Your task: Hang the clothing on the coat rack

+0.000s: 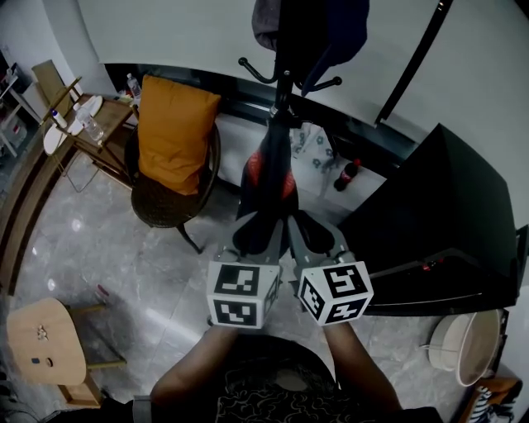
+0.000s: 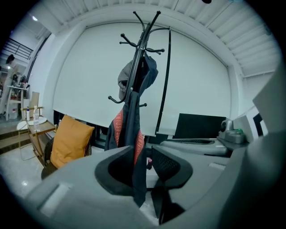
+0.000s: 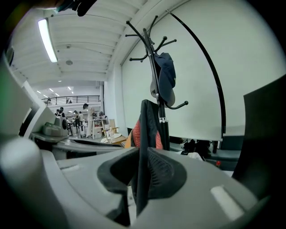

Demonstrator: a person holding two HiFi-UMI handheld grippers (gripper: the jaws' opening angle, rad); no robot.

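Note:
A black coat rack (image 1: 285, 83) stands in front of me with a cap (image 1: 269, 25) on an upper hook. A dark garment with red panels (image 1: 269, 178) hangs down along the pole and is stretched toward me. My left gripper (image 1: 252, 240) and right gripper (image 1: 312, 240) sit side by side at its lower end. In the left gripper view the garment (image 2: 132, 120) runs from the rack (image 2: 143, 40) down between the jaws of the gripper (image 2: 143, 170). The right gripper (image 3: 143, 174) pinches a dark fold of the garment (image 3: 145, 129) below the cap (image 3: 167, 80).
A wicker chair with an orange cushion (image 1: 173, 132) stands left of the rack, and a side table with bottles (image 1: 87, 124) lies beyond it. A wooden stool (image 1: 45, 347) is near left. A black panel (image 1: 438, 215), a drink bottle (image 1: 347, 175) and a white basket (image 1: 463, 347) are on the right.

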